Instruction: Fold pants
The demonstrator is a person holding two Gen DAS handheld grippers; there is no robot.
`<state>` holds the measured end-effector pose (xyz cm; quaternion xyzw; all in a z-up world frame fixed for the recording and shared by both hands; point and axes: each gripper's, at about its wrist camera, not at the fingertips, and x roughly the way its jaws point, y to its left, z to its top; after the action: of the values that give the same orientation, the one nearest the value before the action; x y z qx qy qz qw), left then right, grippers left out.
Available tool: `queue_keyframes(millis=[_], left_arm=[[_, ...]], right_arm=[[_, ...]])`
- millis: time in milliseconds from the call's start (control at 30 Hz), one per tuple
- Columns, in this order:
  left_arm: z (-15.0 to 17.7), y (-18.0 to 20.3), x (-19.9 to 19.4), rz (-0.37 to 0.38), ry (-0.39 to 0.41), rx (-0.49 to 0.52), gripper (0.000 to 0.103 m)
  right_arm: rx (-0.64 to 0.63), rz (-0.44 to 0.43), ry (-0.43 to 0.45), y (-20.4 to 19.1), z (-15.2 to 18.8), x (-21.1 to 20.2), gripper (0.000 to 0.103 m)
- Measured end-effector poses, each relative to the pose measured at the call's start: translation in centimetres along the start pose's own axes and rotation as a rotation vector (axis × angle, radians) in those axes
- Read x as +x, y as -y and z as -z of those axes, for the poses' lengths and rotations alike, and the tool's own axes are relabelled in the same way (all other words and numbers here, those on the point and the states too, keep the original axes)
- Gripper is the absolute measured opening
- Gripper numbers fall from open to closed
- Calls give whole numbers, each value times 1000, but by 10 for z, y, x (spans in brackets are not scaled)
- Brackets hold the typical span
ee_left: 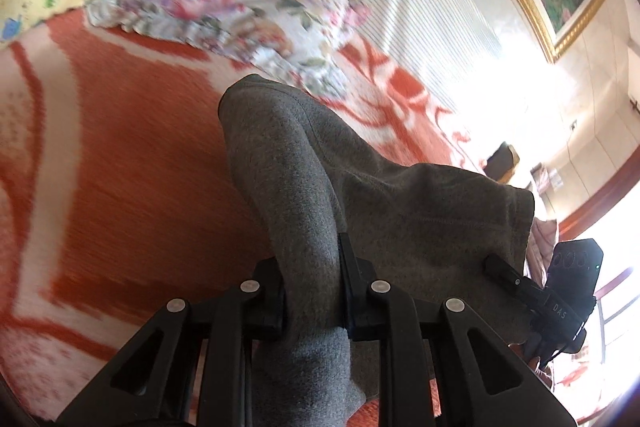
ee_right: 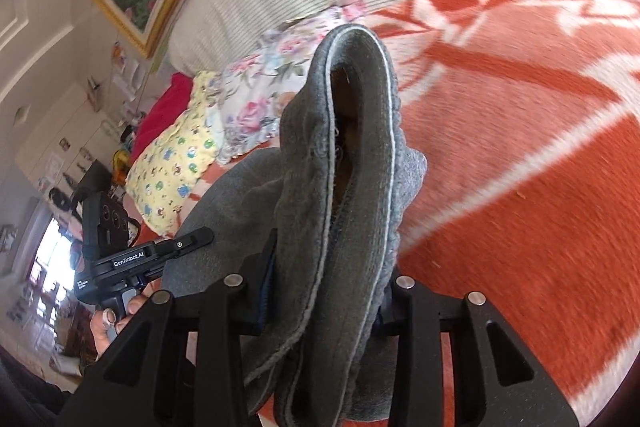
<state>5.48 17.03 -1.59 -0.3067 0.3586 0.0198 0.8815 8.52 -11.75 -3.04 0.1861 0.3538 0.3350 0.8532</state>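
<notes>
Left wrist view: left gripper [ee_left: 312,291] fingers are clamping the grey pants [ee_left: 360,195] above the orange blanket [ee_left: 120,167]; right gripper [ee_right: 328,291] fingers are pinching bunched pants too.

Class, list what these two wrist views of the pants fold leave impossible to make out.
- Left wrist: fingertips of left gripper buried in pants.
- Right wrist: fingertips of right gripper covered by the pants; the pants' lower end is cut off by the frame.
- Both: blanket pattern motion-blurred.
</notes>
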Motion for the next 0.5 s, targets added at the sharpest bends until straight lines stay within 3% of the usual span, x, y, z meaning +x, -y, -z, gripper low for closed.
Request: queue_keyframes(millis=[500], left_arm=[[-72,-65,-6,-144,102,-42,20]], right_arm=[[-72,-100,-33,-39,-65,111,38]])
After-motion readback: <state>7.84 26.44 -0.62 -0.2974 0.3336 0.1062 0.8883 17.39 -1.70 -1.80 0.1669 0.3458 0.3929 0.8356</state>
